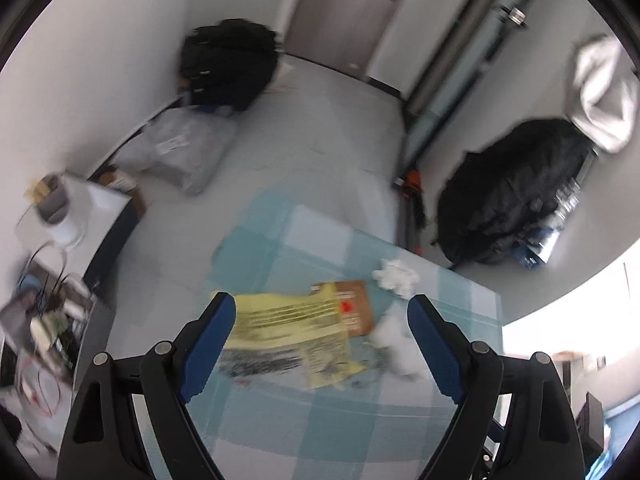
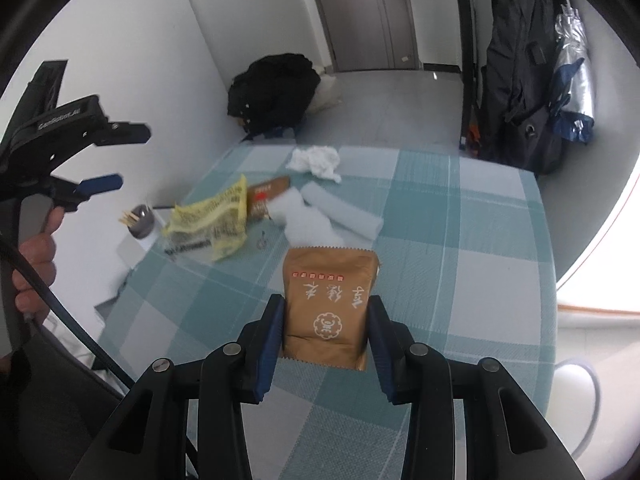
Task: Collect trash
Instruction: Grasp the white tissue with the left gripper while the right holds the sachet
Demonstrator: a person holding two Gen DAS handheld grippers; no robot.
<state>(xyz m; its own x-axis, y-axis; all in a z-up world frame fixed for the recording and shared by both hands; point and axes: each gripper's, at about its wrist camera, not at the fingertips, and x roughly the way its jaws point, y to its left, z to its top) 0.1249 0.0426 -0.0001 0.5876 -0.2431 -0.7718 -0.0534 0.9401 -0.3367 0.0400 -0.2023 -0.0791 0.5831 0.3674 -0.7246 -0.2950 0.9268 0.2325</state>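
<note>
While the left gripper (image 1: 322,312) gapes empty, the right gripper (image 2: 326,312) clamps the brown packet (image 2: 329,312).

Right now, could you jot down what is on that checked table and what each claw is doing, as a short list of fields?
Surface: teal-and-white checked tablecloth
Right claw: shut on a flat brown paper packet with white printing
Left claw: open, holding nothing, above the trash
Loose trash: crumpled yellow plastic wrapper, small brown carton, crumpled white tissue, rolled white paper
Beside the table: grey cup of toothpicks on a white ledge
Background: black backpack on the floor by the wall
</note>
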